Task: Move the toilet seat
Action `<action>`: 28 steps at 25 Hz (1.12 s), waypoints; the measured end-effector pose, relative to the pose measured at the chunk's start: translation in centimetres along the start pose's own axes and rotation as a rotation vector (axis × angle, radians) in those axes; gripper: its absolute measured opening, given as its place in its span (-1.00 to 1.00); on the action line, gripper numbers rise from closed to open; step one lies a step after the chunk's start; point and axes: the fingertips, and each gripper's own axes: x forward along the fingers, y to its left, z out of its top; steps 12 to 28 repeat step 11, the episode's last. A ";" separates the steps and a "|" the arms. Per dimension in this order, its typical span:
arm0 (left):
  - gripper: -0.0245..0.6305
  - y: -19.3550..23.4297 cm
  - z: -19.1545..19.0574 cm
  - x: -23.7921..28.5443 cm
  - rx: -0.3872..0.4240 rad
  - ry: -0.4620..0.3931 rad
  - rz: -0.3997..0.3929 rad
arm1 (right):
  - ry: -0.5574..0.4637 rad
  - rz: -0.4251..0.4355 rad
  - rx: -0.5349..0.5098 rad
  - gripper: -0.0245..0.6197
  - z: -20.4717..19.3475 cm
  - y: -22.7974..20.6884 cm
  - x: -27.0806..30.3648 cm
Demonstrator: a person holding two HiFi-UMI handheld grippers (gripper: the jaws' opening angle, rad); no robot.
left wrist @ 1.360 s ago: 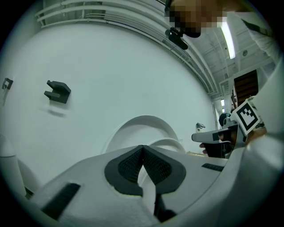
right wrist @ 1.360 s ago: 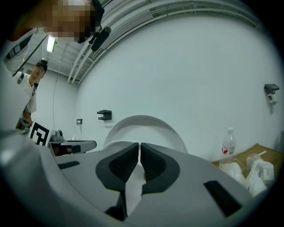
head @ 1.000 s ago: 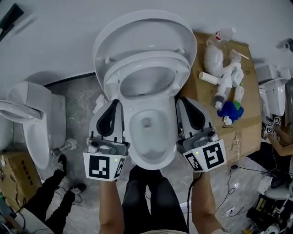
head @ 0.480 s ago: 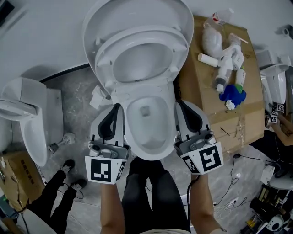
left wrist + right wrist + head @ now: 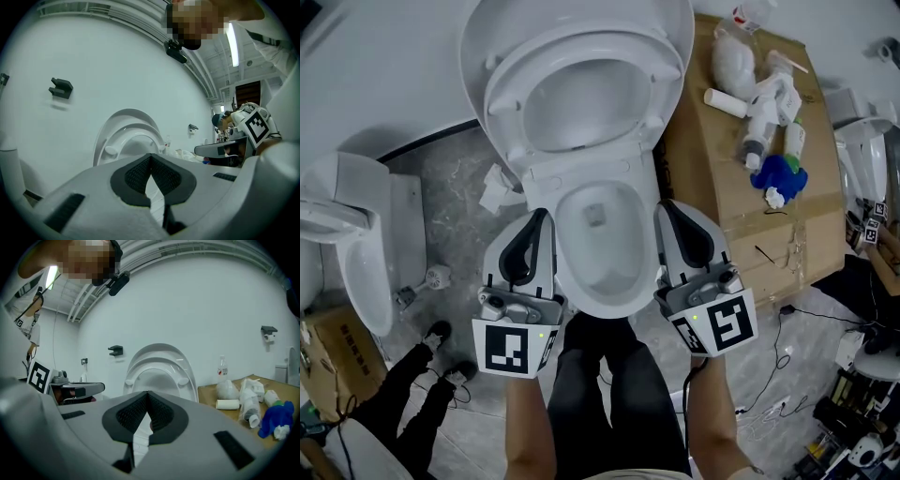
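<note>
While both pairs of jaws sit pressed together with nothing between them, the left gripper [image 5: 542, 216] and right gripper [image 5: 664, 208] flank the open toilet bowl [image 5: 602, 302], one beside each side of its rim. Beyond them, the toilet seat [image 5: 504, 108] stands raised against the lid [image 5: 675, 28]. Cardboard [image 5: 722, 178] lies right, cluttered with bottles.

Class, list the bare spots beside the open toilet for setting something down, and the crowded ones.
Free: cardboard's near end, between blue toy and cables; grey floor between open toilet and left toilet. Crowded: cardboard's far end, with bottles.
</note>
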 end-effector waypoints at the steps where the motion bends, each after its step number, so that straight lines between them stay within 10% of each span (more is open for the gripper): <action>1: -0.90 -0.1 -0.1 -0.1 0.000 0.000 -0.001 | 0.000 0.000 -0.001 -0.89 -0.1 0.0 0.0; 28: -0.90 -0.8 -0.3 -0.4 0.008 -0.001 -0.009 | 0.010 0.003 -0.007 -0.89 -0.8 0.4 -0.6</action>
